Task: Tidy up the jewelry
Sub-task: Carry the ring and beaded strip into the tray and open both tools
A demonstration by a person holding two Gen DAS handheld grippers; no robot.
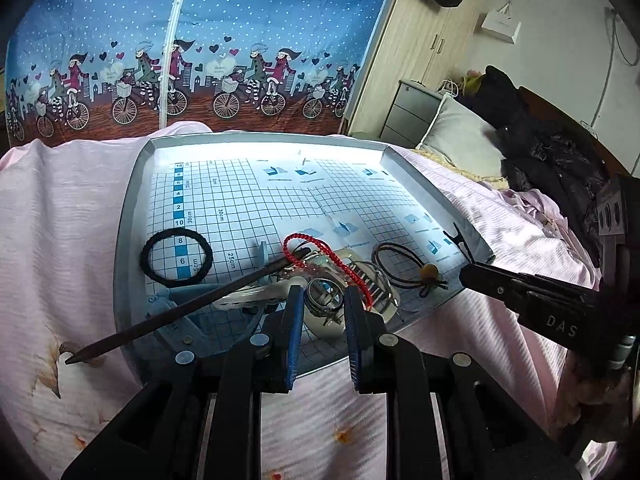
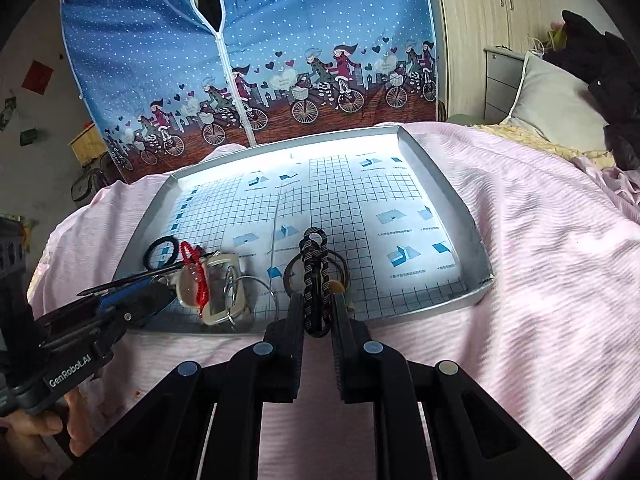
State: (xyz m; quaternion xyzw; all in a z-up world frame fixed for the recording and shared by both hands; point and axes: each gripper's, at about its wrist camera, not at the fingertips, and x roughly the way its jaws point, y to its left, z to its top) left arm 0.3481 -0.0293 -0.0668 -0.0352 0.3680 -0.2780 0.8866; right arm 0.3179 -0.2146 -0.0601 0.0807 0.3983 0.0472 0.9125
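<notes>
Over the tray [image 2: 460, 208] on the bed, the right claw [image 2: 317, 312] pinches a black braided bracelet [image 2: 316, 276]; the left claw [image 1: 322, 300], half open, straddles a ring [image 1: 323, 296] in tangled jewelry, so lifting may snag the red cord [image 1: 320, 250].

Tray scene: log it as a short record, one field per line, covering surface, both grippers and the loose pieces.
surface: silver tray lined with grid paper, on a pink bedspread
left gripper: open, fingers either side of a metal ring
right gripper: shut on black braided band
pile: red cord, dark stick, white clip
apart from pile: black hair tie, brown elastic
</notes>
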